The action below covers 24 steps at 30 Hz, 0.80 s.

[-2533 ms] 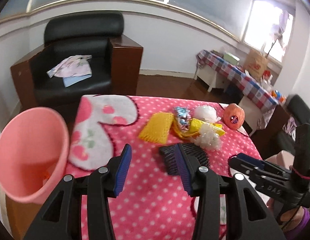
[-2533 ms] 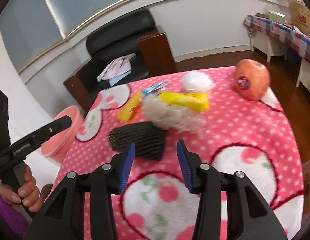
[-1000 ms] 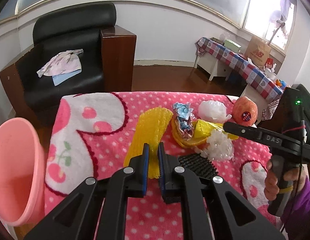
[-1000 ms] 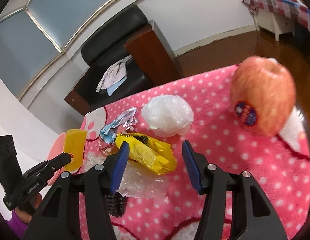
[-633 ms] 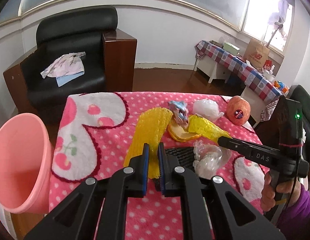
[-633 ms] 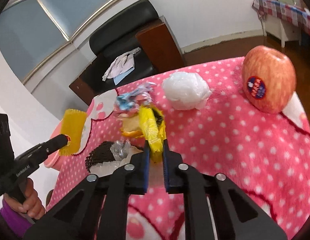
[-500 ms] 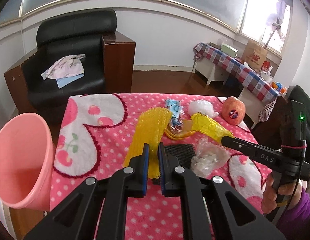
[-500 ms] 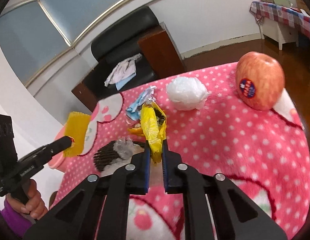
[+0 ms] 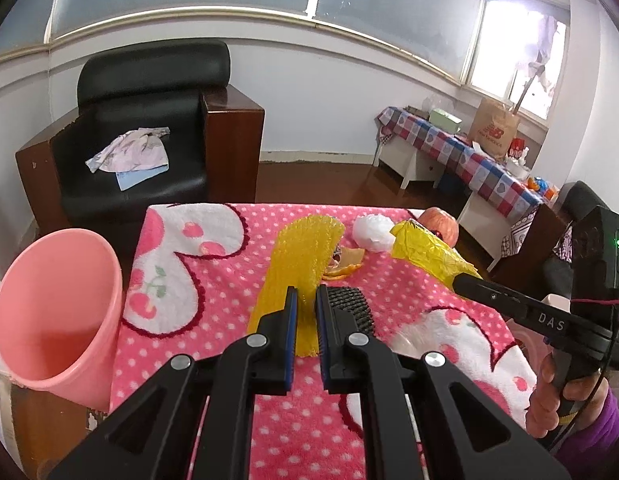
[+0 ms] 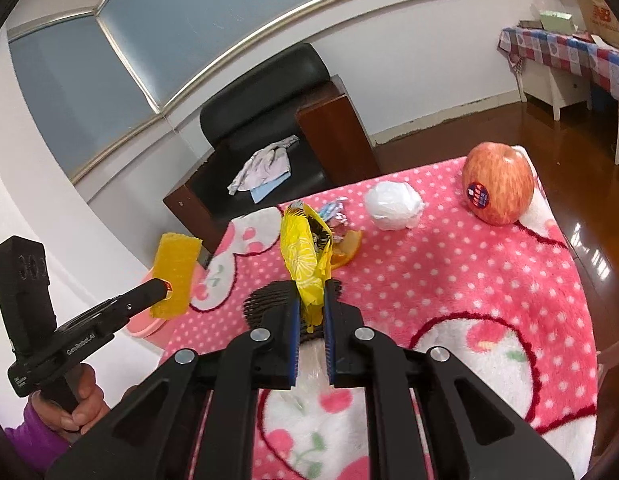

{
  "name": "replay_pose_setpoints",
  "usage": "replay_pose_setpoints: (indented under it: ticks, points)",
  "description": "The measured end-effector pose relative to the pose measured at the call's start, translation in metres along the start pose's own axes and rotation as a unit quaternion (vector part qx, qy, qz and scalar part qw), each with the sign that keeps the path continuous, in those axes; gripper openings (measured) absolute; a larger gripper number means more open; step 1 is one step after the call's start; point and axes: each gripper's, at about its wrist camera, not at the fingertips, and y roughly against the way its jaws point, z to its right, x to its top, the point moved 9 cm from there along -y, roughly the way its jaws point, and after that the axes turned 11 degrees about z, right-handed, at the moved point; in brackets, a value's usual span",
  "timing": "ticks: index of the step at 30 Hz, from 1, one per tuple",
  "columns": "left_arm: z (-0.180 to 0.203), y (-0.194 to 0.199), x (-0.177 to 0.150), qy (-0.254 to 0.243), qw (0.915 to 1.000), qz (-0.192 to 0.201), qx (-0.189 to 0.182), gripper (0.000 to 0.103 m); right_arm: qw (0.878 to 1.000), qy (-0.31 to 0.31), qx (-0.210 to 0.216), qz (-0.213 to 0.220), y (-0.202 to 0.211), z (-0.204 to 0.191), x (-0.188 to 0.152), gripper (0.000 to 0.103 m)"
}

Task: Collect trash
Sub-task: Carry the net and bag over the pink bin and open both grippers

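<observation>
gripping the yellow foam net (image 9: 299, 264), your left tongs (image 9: 305, 316) are pinched on its lower end, lifted over the bench (image 9: 197, 344) just right of the pink bin (image 9: 57, 312). your right tongs (image 10: 311, 324) are clamped on a yellow wrapper (image 10: 305, 256) above the black foam net (image 10: 269, 300). an apple (image 10: 497, 182) and white wad (image 10: 393, 204) lie beyond.
</observation>
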Motion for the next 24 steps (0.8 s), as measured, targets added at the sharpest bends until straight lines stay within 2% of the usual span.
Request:
replay_pose_setpoints:
  ticks: [14, 24]
  points:
    - [-0.047, 0.036, 0.002, 0.037, 0.9985, 0.025, 0.032, 0.008, 0.998, 0.034, 0.043, -0.007, -0.018, -0.070, -0.007, 0.011]
    - [-0.112, 0.063, 0.008, 0.066, 0.9926, 0.053, 0.086, 0.008, 0.992, 0.075, 0.092, -0.036, -0.065, -0.149, -0.012, 0.011]
